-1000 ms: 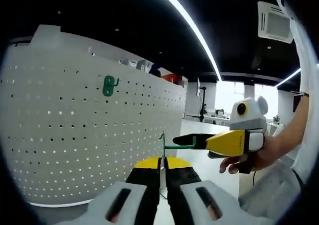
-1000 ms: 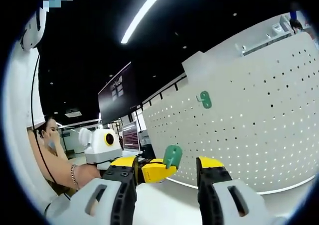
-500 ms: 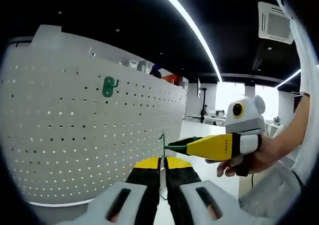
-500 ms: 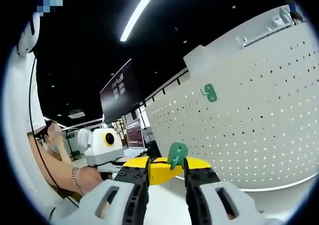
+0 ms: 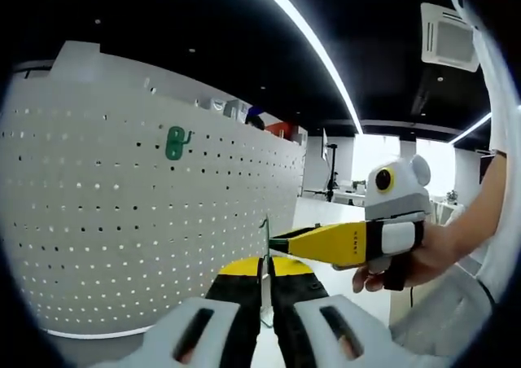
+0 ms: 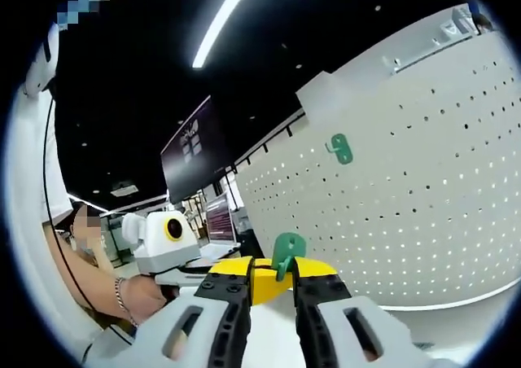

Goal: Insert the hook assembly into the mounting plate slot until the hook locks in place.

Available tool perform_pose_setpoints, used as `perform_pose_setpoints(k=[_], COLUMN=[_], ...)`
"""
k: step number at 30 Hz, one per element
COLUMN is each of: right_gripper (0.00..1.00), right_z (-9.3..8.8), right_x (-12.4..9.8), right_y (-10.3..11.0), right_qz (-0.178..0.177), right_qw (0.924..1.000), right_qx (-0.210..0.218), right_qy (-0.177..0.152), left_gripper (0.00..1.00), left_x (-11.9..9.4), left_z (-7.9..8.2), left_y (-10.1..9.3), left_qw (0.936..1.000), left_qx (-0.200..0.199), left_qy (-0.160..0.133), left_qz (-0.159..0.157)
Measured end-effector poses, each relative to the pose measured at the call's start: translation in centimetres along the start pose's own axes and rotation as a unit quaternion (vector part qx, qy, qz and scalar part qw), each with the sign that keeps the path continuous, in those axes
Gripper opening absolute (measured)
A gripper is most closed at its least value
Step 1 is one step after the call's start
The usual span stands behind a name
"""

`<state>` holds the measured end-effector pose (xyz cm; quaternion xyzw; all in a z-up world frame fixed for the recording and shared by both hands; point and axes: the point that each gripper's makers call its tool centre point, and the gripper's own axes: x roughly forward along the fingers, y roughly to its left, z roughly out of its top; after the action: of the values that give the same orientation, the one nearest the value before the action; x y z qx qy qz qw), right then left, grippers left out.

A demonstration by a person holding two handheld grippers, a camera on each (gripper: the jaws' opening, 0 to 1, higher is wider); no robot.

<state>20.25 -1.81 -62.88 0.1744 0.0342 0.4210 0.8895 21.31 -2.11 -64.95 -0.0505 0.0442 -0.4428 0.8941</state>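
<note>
1. In the left gripper view, the left gripper (image 5: pixel 262 291) has its black, yellow-tipped jaws clenched on the thin green plastic hook piece (image 5: pixel 264 236), seen edge-on as a narrow upright strip rising from between them.
2. In the right gripper view, the same piece shows its face: a small green plate with a rounded top and a hole (image 6: pixel 286 252). The right gripper (image 6: pixel 272 291) has its jaws drawn in close on either side of it; whether they press on it I cannot tell.
3. The right gripper's yellow jaws (image 5: pixel 330 242) reach in from the right and meet the hook piece side-on, held by a person's hand (image 5: pixel 407 262).
4. Farther off stands the white curved perforated mounting board (image 5: pixel 122 221), well apart from the held piece, with open air between.
5. A second green hook (image 5: pixel 176 141) sits high on the board, near its top edge.
</note>
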Motion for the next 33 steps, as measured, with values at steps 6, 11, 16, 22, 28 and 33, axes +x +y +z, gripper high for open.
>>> perform_pose_setpoints(k=[6, 11, 16, 22, 28, 33], right_gripper=[0.14, 0.10, 0.09, 0.04, 0.02, 0.01], right_z=[0.1, 0.0, 0.1, 0.2, 0.2, 0.1], right_x=[0.2, 0.1, 0.2, 0.4, 0.5, 0.4], right_y=[-0.2, -0.5, -0.7, -1.0, -1.2, -1.2], right_qz=[-0.008, -0.016, -0.025, -0.049, -0.060, -0.071], right_qw=[0.9999, 0.9998, 0.9995, 0.9980, 0.9972, 0.9967], right_qx=[0.007, 0.012, 0.020, 0.038, 0.045, 0.038], right_qy=[-0.003, -0.003, -0.008, -0.007, -0.002, 0.002], left_gripper=[0.02, 0.02, 0.02, 0.02, 0.02, 0.02], left_x=[-0.1, 0.0, -0.1, -0.1, -0.1, -0.1], left_z=[0.0, 0.0, 0.0, 0.1, 0.2, 0.2], left_y=[0.1, 0.1, 0.2, 0.2, 0.3, 0.3], left_qw=[1.0000, 1.0000, 0.9999, 0.9998, 0.9996, 0.9994], left_qx=[-0.002, -0.001, -0.005, -0.001, 0.005, 0.013], left_qy=[0.000, -0.002, -0.003, -0.001, -0.001, 0.002], left_qz=[0.004, 0.007, 0.011, 0.019, 0.027, 0.032])
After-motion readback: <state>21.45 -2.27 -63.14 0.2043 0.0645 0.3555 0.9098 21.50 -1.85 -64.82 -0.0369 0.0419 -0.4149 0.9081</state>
